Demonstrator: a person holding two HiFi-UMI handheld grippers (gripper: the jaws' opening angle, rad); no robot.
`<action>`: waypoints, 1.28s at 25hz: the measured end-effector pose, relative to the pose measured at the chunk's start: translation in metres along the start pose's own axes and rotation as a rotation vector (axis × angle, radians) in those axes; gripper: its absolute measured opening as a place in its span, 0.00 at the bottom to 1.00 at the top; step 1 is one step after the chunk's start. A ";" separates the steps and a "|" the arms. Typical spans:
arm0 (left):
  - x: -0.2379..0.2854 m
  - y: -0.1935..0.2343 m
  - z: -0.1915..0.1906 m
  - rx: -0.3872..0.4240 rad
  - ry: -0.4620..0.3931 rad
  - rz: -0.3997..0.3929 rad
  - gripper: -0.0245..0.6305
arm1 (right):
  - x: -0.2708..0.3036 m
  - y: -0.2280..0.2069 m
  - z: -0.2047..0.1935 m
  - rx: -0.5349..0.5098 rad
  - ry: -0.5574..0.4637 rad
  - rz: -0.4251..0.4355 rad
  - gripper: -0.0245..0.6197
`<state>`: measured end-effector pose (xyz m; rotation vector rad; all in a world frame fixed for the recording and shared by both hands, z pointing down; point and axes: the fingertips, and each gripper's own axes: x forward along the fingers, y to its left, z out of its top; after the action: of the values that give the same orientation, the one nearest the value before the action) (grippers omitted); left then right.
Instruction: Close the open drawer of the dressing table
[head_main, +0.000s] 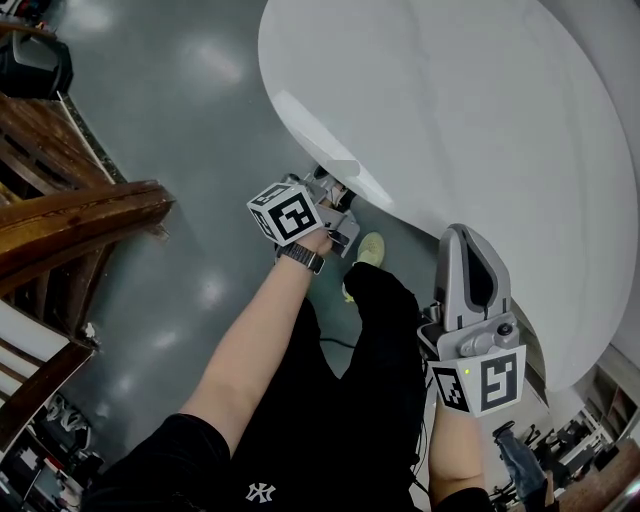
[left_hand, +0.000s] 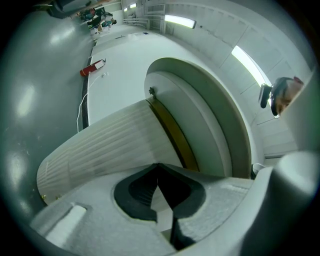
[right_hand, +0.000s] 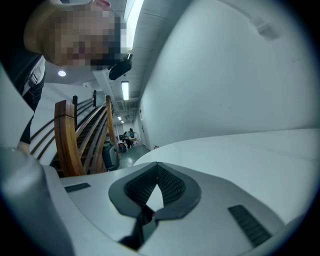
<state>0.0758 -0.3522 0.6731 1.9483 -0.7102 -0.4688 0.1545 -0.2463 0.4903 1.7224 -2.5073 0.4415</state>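
Observation:
The dressing table's white oval top (head_main: 450, 110) fills the upper right of the head view. My left gripper (head_main: 330, 192) is tucked just under its near rim, jaws shut with nothing between them. In the left gripper view, the left gripper (left_hand: 159, 166) points at a ribbed white curved front (left_hand: 105, 145) with a brass-coloured strip (left_hand: 172, 132) beneath the top's underside. I cannot tell whether this front is the drawer. My right gripper (head_main: 463, 236) stands upright at the table's right edge, apart from it. Seen in its own view, the right gripper (right_hand: 157, 165) is shut and empty over the white top (right_hand: 240, 155).
Wooden stair rails (head_main: 70, 215) stand at the left over grey floor (head_main: 170, 90). The person's dark trousers and a pale shoe (head_main: 370, 250) are below the table edge. A red extinguisher (left_hand: 90, 68) lies far off on the floor. A white wall (right_hand: 225, 65) rises behind the table.

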 end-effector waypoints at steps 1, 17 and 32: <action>-0.001 0.002 0.001 0.000 -0.002 -0.008 0.05 | 0.002 0.000 -0.002 -0.001 -0.001 -0.001 0.06; -0.032 -0.011 0.021 -0.009 0.018 0.097 0.05 | 0.004 0.019 0.023 0.027 0.011 0.022 0.06; -0.105 -0.164 0.045 0.186 0.153 0.081 0.05 | -0.027 0.069 0.074 0.079 0.011 0.009 0.06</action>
<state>0.0156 -0.2544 0.5090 2.0942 -0.7529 -0.2072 0.1082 -0.2192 0.4003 1.7316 -2.5233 0.5567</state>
